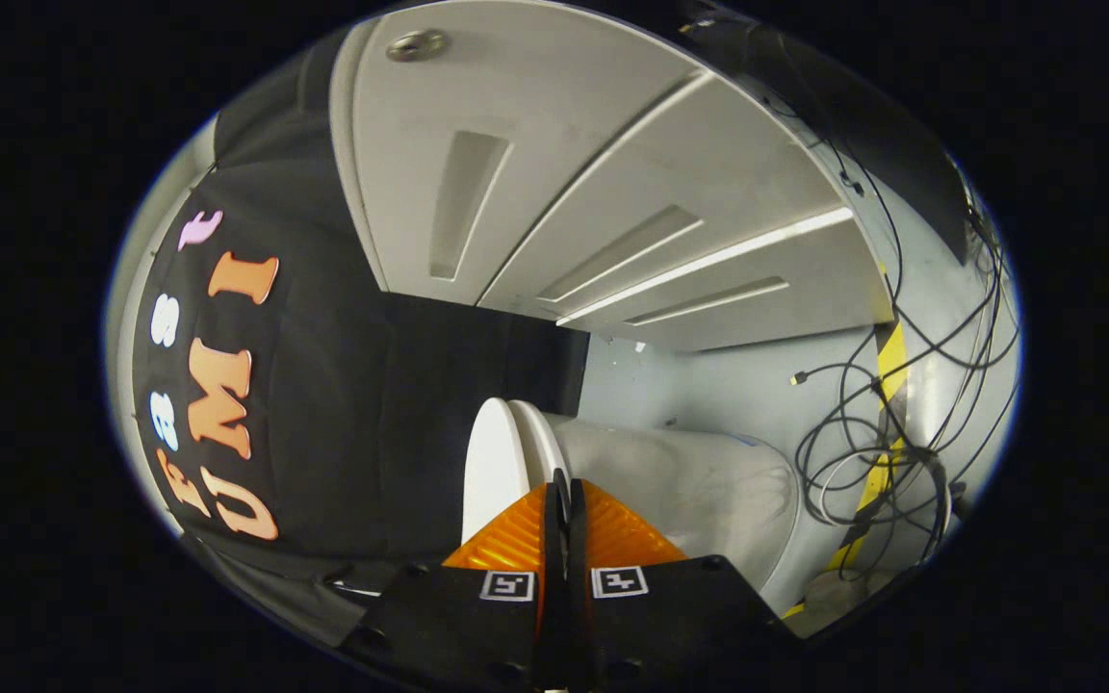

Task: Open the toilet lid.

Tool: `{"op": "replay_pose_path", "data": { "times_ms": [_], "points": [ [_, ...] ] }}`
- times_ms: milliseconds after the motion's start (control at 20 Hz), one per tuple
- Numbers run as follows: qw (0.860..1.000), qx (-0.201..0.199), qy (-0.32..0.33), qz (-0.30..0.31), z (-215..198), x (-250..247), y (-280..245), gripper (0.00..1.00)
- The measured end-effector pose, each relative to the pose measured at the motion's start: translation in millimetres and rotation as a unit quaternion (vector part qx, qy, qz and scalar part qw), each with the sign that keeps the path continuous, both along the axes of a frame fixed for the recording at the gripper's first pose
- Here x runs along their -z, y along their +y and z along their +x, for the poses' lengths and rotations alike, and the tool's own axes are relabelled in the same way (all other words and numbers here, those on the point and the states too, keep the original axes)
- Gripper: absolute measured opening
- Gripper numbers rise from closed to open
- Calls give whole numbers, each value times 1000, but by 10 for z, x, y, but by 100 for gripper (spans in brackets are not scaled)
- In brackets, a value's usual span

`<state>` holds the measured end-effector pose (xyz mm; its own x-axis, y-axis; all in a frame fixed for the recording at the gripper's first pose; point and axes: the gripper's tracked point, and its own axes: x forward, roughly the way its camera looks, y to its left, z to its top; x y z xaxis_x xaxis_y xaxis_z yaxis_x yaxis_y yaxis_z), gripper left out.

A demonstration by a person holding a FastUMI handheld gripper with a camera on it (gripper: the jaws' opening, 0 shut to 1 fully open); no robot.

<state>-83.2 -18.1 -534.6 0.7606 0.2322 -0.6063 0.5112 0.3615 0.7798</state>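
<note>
The view is rolled on its side. The white toilet lid [492, 472] lies flat against the seat [540, 443], with the pale bowl [709, 491] beyond it toward the floor. My gripper [562, 479] is shut, its two fingers pressed together with nothing visible between them. The fingertips sit right at the edge where lid and seat meet, and they hide part of that edge. I cannot tell whether the tips touch it.
A white panelled door or cabinet [612, 192] with recessed grips stands behind the toilet. Loose black and white cables [863, 452] lie tangled on the grey floor [737, 385] beside a yellow-black tape stripe [887, 385]. Black cloth [372, 433] hangs on the lid's side.
</note>
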Motion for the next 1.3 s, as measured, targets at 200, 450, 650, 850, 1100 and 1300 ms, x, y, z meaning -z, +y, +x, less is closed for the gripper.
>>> {"op": "replay_pose_path", "data": {
  "times_ms": [200,450,650,850,1100,1300],
  "points": [
    [1000,0,-6,0,67,-230,15,8],
    [999,-31,-18,-40,218,-582,40,8],
    [997,-47,-38,-58,363,-1000,155,8],
    [991,-58,-69,-95,524,-1384,299,8],
    [984,-74,-92,-136,610,-1790,534,8],
    [969,-107,-122,-186,658,-2099,732,8]
  ]
}}
